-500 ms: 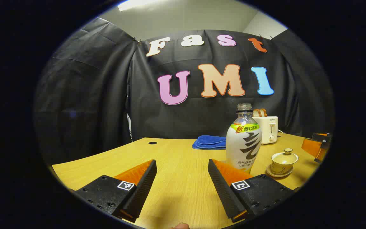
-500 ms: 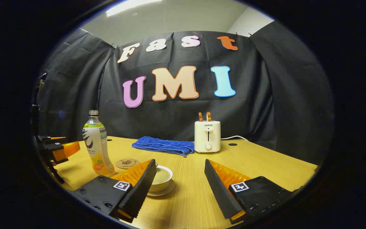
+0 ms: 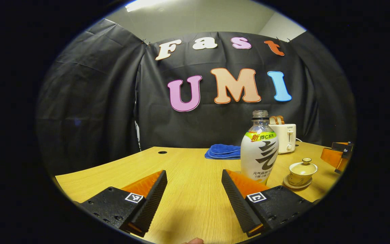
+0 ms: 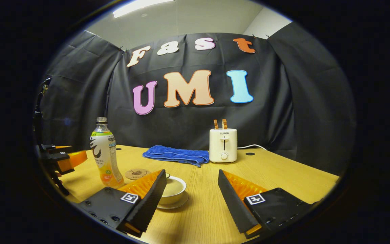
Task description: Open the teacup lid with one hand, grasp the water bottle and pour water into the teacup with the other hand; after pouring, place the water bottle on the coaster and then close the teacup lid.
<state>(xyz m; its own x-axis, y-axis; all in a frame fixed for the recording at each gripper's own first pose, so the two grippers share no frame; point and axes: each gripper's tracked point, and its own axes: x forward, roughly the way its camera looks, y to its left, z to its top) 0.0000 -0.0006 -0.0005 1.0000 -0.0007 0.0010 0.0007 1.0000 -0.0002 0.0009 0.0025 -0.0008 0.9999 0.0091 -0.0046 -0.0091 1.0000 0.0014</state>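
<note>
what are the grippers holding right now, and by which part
Nothing is held. The left gripper is open over bare table, short of the water bottle. The right gripper is open near the lidded teacup.

Wooden table (image 4: 283, 176) bears bottle (image 4: 105, 156), teacup (image 4: 173, 189) (lidded), coaster (image 4: 136, 174), towel (image 4: 174, 155), toaster (image 4: 223, 145).

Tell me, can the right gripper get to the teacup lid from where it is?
Probably yes. The right gripper is open, and the lidded teacup sits just ahead beside its left finger, with bare table around it and the water bottle farther off.
</note>
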